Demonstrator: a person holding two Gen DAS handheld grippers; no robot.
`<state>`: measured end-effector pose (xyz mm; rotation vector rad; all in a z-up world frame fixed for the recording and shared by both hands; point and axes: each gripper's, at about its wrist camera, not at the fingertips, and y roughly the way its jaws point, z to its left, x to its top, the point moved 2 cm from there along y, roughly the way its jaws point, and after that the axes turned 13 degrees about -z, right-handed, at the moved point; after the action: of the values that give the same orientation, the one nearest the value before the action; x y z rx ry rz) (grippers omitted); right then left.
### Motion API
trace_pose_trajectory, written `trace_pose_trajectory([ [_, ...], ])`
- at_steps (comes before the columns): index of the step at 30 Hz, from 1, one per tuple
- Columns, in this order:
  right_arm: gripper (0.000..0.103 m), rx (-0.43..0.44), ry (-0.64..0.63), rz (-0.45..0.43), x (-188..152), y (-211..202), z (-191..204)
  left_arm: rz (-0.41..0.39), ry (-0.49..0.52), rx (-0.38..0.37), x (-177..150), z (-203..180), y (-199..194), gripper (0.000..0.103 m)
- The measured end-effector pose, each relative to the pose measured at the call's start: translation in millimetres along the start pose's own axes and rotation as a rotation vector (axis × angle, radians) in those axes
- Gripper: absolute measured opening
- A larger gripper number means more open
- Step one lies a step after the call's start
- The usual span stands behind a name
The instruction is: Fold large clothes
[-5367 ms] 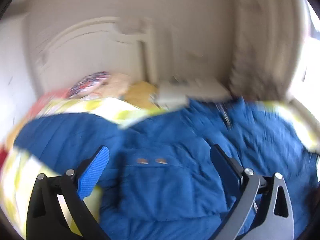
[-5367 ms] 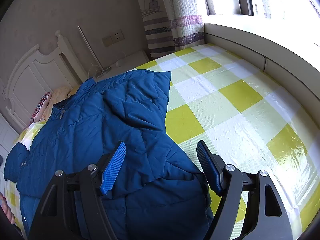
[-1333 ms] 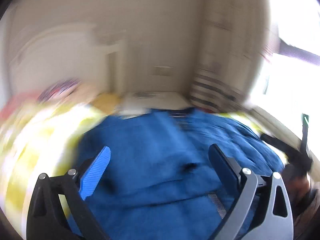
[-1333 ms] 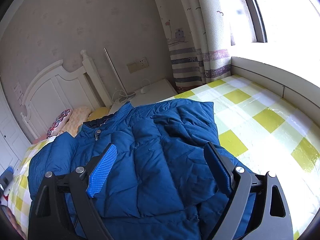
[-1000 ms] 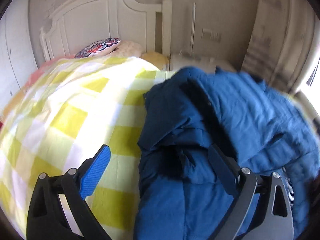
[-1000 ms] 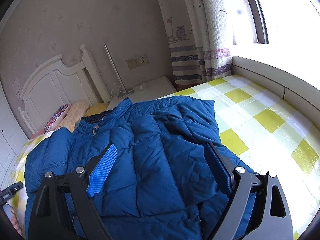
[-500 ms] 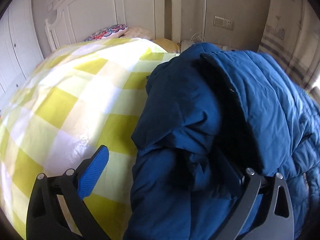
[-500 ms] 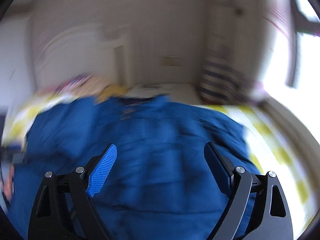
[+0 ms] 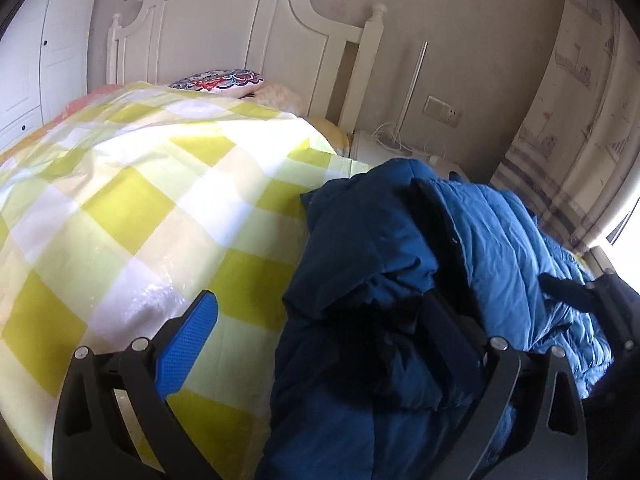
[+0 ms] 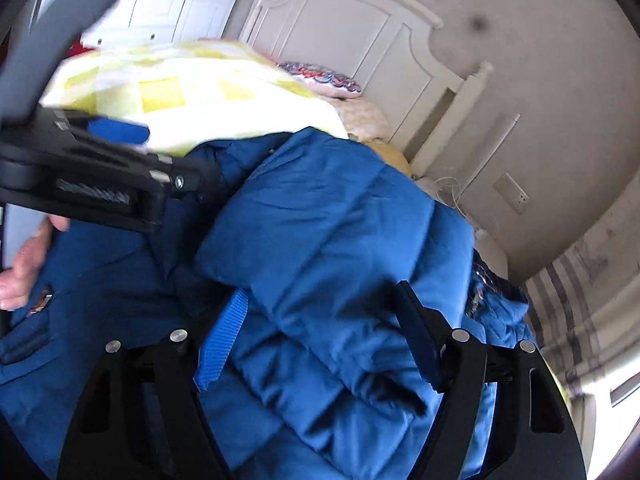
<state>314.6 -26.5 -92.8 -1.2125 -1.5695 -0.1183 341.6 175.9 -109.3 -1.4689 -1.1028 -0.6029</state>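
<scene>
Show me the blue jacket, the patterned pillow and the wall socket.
blue jacket [image 10: 328, 216], right wrist view, its folded top panel.
patterned pillow [image 9: 218, 79], left wrist view, its middle.
wall socket [image 9: 443, 109], left wrist view, its faceplate.

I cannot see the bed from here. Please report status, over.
Left claw open at edge of blue down jacket. Right claw just closing, jacket fold between its jaws. Nothing seen blocking.

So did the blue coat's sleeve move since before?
Yes. The sleeve lay spread toward the pillow and headboard; it now lies folded across the coat, away from them.
</scene>
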Motion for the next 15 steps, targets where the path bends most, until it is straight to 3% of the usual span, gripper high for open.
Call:
trace_pose_trajectory([
  [2, 0.066, 0.017, 0.013, -0.001, 0.5, 3.6, -1.9, 0.003, -0.012, -0.004, 0.9, 1.4, 0.4, 0.101],
  [4, 0.034, 0.063, 0.051, -0.030, 1.3, -4.9, -6.7, -0.005, -0.018, -0.005, 2.0, 1.9, -0.6, 0.101],
  [6, 0.022, 0.059, 0.137, -0.084, 5.3, -21.8, -24.7, -0.015, -0.013, -0.003, 2.6, 1.1, -2.8, 0.101],
  [9, 0.018, 0.016, 0.342, -0.175, 6.6, -50.6, -68.6, -0.026, 0.001, -0.004, 4.1, -1.8, -4.2, 0.101],
  [12, 0.018, -0.070, 0.647, -0.251, -19.6, -84.7, -140.3, -0.019, 0.013, -0.005, 3.5, -5.1, -1.4, 0.101],
  [14, 0.020, -0.117, 0.878, -0.227, -60.0, -95.5, -189.8, -0.006, 0.020, -0.005, 2.2, -6.9, 2.0, 0.101],
  [15, 0.029, -0.139, 0.960, -0.188, -80.7, -95.2, -206.9, 0.000, 0.023, -0.004, 1.8, -7.6, 3.1, 0.101],
])
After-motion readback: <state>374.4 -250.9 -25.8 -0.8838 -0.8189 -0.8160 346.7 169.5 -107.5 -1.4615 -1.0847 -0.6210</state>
